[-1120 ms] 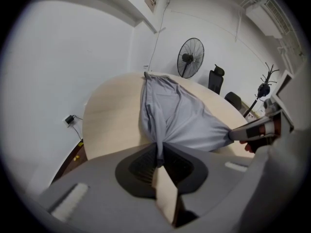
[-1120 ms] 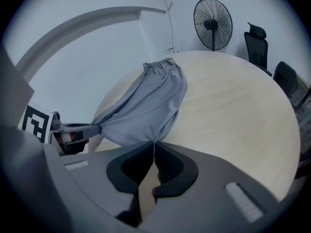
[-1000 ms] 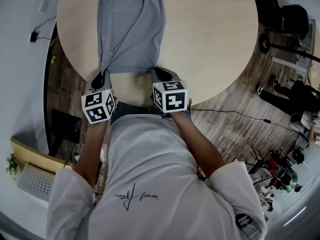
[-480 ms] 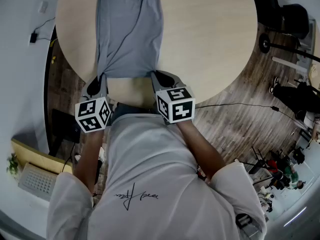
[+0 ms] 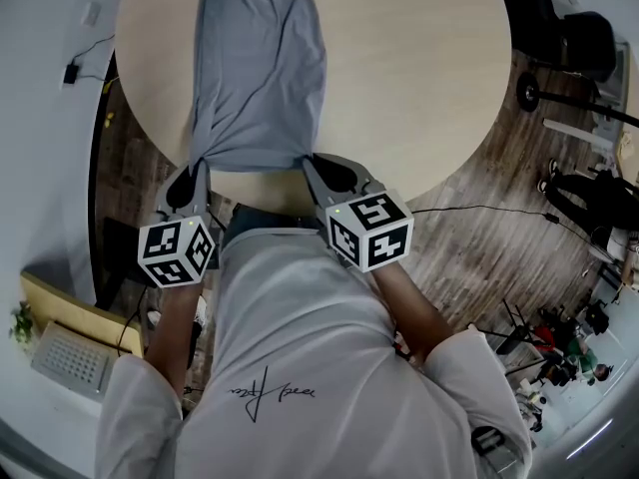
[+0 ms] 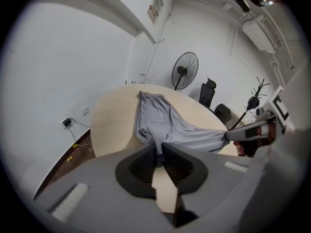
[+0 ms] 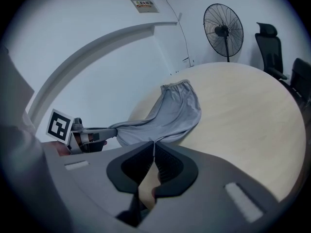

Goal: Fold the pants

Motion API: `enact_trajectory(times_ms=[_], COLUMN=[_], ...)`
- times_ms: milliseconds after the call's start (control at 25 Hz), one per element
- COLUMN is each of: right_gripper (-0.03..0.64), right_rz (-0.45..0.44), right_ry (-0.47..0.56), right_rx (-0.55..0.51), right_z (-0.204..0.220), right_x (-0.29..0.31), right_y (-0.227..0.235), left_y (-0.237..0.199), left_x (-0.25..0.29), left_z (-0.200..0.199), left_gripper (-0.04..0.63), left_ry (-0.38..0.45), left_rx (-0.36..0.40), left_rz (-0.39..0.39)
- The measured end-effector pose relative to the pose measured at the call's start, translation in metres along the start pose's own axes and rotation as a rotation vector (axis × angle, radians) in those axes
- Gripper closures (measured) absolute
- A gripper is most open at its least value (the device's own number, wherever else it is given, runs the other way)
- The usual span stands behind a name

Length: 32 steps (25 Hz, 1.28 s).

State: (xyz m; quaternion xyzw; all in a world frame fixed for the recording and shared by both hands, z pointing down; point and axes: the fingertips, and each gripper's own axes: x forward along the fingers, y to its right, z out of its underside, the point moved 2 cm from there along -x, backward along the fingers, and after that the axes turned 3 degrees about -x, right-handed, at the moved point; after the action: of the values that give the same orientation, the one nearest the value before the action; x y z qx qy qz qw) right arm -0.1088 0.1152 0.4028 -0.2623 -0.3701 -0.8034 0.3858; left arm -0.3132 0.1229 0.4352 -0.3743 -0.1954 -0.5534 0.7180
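Both grippers have come up and back toward the person versus a second ago, marker cubes now sitting lower in the head view, and the near edge of the pants has come up with them. Round light-wood table carries the grey fabric pants on its left half as the head view shows it. Long axis runs straight away from the person: gathered waistband at the far end, leg ends at the near table edge. Near edge is pulled taut between the two tongs, the rest lies flat on the wood. Left gripper: jaws almost together, clamped on a bunched corner of grey cloth. Right gripper: jaws fully together, pinching a thin edge of the other corner. Each gripper view shows the opposite tong out at the end of the stretched cloth. Left marker cube and right marker cube sit just above the person's white shirt.
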Motion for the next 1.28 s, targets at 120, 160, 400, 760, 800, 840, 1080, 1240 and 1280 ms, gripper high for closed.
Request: enact_trajectory(times_ms=[120, 160, 400, 760, 800, 840, 1080, 1240, 1280], right_gripper=[0.614, 0.612, 0.614, 0.614, 0.614, 0.614, 0.614, 0.614, 0.614], right_rz=[-0.018, -0.024, -0.059, -0.108, -0.103, -0.098, -0.068, -0.051, -0.048], right_ry=[0.024, 0.033, 0.097, 0.172, 0.178, 0.184, 0.216, 0.230, 0.232], right_rx=[-0.011, -0.013, -0.025, -0.063, -0.067, -0.071, -0.095, -0.096, -0.094], right_z=[-0.008, -0.011, -0.037, -0.079, -0.084, -0.088, -0.122, -0.143, -0.147], right_x=[-0.014, -0.019, -0.039, -0.062, -0.060, -0.058, -0.040, -0.025, -0.021], right_y=[-0.004, -0.005, -0.011, -0.020, -0.018, -0.015, 0.000, 0.010, 0.013], left_y=[0.011, 0.014, 0.024, 0.038, 0.037, 0.036, 0.029, 0.024, 0.022], left_x=[-0.012, -0.015, -0.029, -0.044, -0.041, -0.038, -0.015, 0.003, 0.008], left_z=[-0.008, -0.012, -0.045, -0.093, -0.097, -0.101, -0.128, -0.147, -0.151], left_gripper=[0.518, 0.518, 0.518, 0.518, 0.518, 0.518, 0.518, 0.518, 0.518], left_ry=[0.031, 0.041, 0.117, 0.203, 0.206, 0.207, 0.224, 0.235, 0.235], left_rx=[-0.019, -0.024, -0.067, -0.053, -0.048, -0.044, -0.033, -0.040, -0.038], left_rz=[0.017, 0.024, 0.060, 0.098, 0.099, 0.100, 0.117, 0.128, 0.130])
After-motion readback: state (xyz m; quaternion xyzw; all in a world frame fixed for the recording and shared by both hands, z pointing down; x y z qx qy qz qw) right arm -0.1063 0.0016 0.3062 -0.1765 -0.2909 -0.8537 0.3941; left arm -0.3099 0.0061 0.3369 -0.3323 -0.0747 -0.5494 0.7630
